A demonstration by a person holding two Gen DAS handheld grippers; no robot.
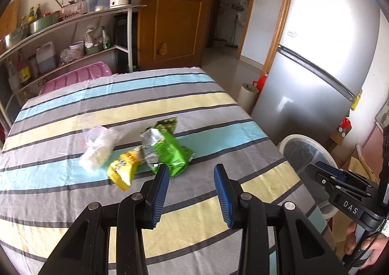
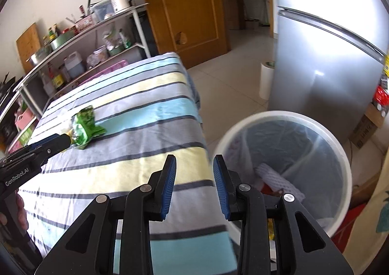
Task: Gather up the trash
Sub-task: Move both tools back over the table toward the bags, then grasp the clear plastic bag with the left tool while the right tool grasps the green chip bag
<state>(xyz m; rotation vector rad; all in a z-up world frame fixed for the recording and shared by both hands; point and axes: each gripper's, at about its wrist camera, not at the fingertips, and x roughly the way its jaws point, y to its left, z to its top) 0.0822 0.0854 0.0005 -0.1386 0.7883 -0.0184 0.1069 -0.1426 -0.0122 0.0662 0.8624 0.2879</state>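
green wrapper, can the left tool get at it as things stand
Probably yes. The left tool is open and empty, and the green wrapper lies on the cloth just ahead of its left finger, with nothing on top. The yellow wrapper sits close beside it and might get nudged.

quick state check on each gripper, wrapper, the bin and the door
left gripper: open, empty
right gripper: open, empty
green snack wrapper: crumpled, on table
yellow snack wrapper: crumpled, on table
clear plastic bag: crumpled, on table
white lined trash bin: open, holds trash
brown wooden door: open
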